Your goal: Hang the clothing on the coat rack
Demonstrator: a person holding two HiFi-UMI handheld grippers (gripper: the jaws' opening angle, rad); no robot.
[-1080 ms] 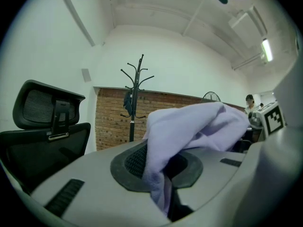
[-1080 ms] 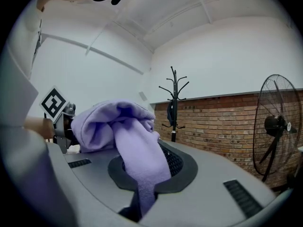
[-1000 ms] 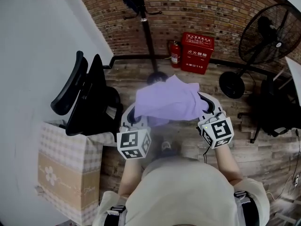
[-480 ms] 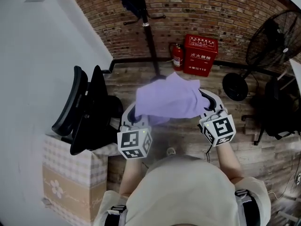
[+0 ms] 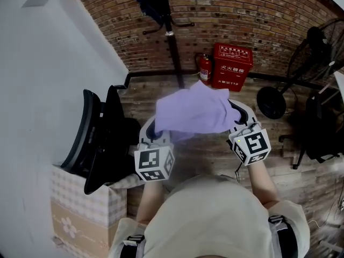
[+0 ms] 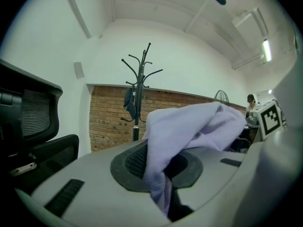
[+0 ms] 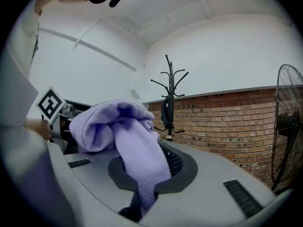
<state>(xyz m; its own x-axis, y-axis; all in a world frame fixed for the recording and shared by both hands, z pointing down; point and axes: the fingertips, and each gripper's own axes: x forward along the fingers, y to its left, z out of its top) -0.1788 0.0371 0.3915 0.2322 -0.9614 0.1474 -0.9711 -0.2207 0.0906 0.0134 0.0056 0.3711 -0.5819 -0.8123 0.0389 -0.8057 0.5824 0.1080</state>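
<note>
Lilac garment (image 5: 194, 112) stretched btwn left hand-held gripper (image 5: 152, 129) & right hand-held gripper (image 5: 238, 117), both clamped on it. Coat rack (image 5: 172, 42) far ahead; carry underway, hanging not yet done.

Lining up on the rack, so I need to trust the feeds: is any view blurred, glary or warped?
Head view: sharp, evenly lit, but fisheye-bent with dark corners, so the black metal coat rack leans. Left gripper view: rack clear, the lilac fleece garment close to the lens slightly soft, a ceiling light strip glares. Right gripper view: dark vignette, rack crisp, no glare.
</note>
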